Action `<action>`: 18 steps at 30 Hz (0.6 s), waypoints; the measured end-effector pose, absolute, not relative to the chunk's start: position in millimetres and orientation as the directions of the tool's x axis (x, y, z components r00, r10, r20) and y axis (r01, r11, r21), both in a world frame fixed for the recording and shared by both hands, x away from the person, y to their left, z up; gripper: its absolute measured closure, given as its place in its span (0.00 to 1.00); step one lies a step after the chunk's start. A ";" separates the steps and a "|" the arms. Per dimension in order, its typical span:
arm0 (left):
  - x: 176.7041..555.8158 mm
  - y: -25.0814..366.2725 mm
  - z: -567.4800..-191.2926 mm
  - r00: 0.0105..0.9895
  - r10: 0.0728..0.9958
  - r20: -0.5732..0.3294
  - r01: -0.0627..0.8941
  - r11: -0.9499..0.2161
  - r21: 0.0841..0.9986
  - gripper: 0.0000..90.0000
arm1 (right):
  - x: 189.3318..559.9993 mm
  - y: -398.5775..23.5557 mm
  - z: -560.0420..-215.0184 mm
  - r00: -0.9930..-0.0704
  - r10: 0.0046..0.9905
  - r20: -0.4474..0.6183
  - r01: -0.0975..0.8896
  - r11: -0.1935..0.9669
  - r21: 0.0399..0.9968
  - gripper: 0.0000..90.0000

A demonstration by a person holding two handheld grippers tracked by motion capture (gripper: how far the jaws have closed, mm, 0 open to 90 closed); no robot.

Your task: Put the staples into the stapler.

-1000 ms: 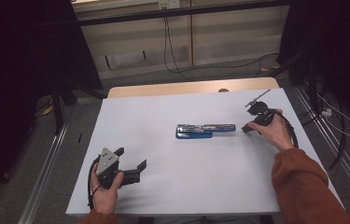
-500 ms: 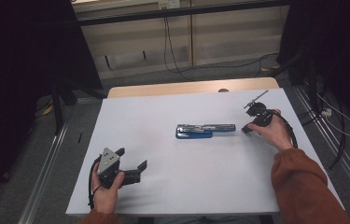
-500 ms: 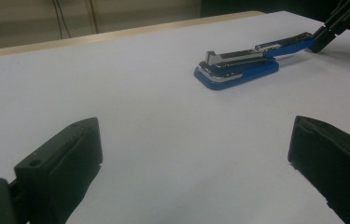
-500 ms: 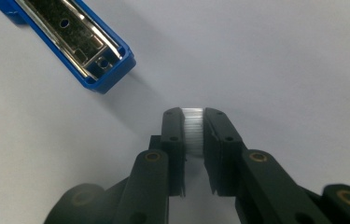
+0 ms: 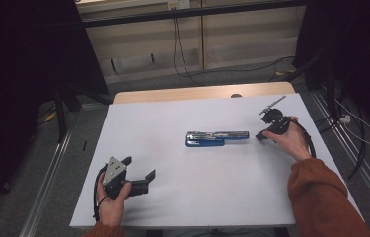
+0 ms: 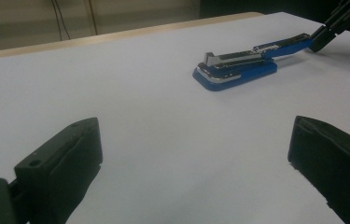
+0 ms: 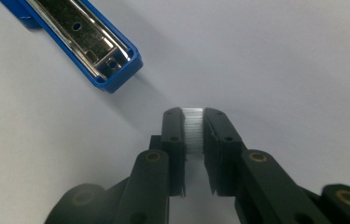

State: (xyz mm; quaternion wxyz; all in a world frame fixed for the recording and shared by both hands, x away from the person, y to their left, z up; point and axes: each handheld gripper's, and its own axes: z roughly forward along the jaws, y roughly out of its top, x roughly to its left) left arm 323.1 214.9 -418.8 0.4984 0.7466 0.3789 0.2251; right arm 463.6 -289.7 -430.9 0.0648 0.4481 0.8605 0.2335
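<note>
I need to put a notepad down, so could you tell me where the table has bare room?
Bare sheet lies between the left gripper and the blue stapler, and along the far edge of the table. It is tight between the stapler's open end and the right gripper.

The black left tool (image 5: pixel 135 174) is held low with its jaws spread wide, while the black right tool (image 5: pixel 261 136), gripped by an orange-sleeved arm, is clamped on a strip of staples (image 7: pixel 193 131).

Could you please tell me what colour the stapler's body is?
The stapler is blue with a silvery metal channel, clearest in the right gripper view.
</note>
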 end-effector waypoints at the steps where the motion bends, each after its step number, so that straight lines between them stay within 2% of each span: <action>1: 323.0 214.9 -418.7 0.610 0.791 -0.044 0.342 -0.213 0.915 0.03 | 462.7 -290.4 -430.3 -0.589 0.802 0.099 0.740 0.486 0.464 0.88; 18: 321.8 216.4 -417.5 0.602 0.796 -0.060 0.339 -0.187 0.922 0.04 | 449.3 -292.1 -423.4 -0.622 0.778 0.091 0.673 0.472 0.570 0.88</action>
